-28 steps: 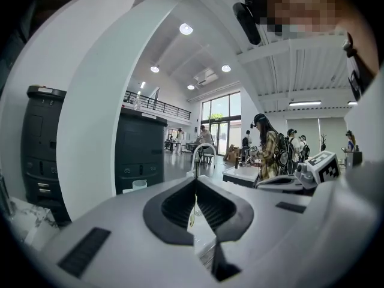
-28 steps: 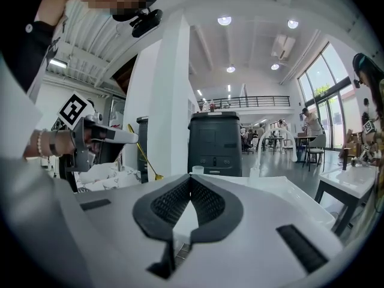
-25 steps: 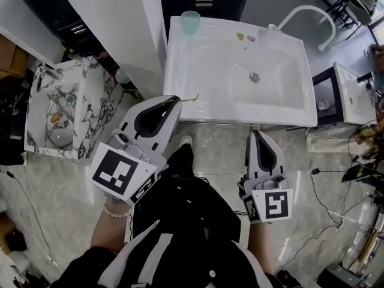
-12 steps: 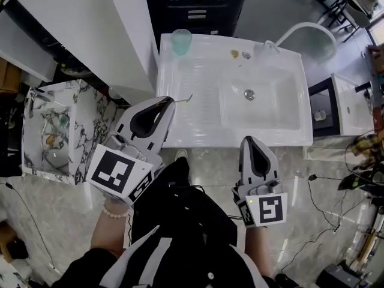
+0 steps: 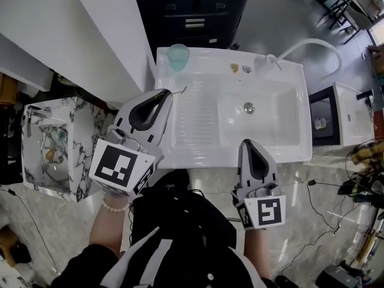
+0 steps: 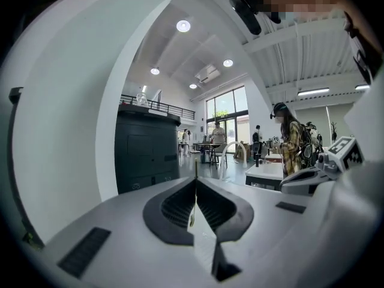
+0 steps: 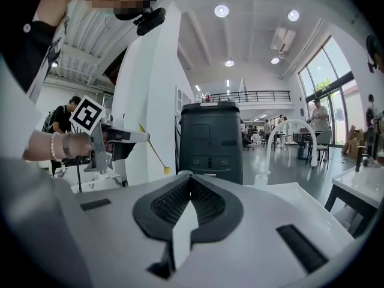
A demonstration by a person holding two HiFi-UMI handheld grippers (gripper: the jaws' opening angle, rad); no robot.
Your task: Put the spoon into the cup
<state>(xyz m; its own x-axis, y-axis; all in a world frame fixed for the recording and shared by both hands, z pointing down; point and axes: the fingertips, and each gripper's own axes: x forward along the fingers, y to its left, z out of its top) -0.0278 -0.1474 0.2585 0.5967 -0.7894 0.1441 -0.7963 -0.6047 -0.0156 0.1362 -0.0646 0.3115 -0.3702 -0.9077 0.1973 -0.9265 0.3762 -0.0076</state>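
1. Our left claw [image 5: 170, 93] was clenched on the spoon [image 5: 179, 90]. In the left gripper view the pads met on the thin gold handle, seen edge-on, with part of it rising past the tips.
2. In the head view the spoon stuck out of the left claw's tips toward its right side, over the ridged drainboard of the white sink [image 5: 201, 131].
3. The cup [image 5: 178, 57], pale green and upright, stood on the sink's far corner, ahead of the left claw's tips and apart from the spoon.
4. Our right claw [image 5: 245, 143] was clenched on nothing: its own view showed the two pads closed against each other.
5. The right claw hung at the sink's near rim. The basin's drain [image 5: 248, 107] lay ahead of it, and the arched faucet [image 5: 307, 41] stood farther ahead to its right.
6. The two claws were well apart, with the left one off to the right claw's left. In the right gripper view the spoon slanted down from the left claw's tips.
7. A dark cabinet [image 5: 192, 5] stood beyond the sink, ahead of both claws. A marble-patterned basin [image 5: 84, 116] sat to the left claw's left.
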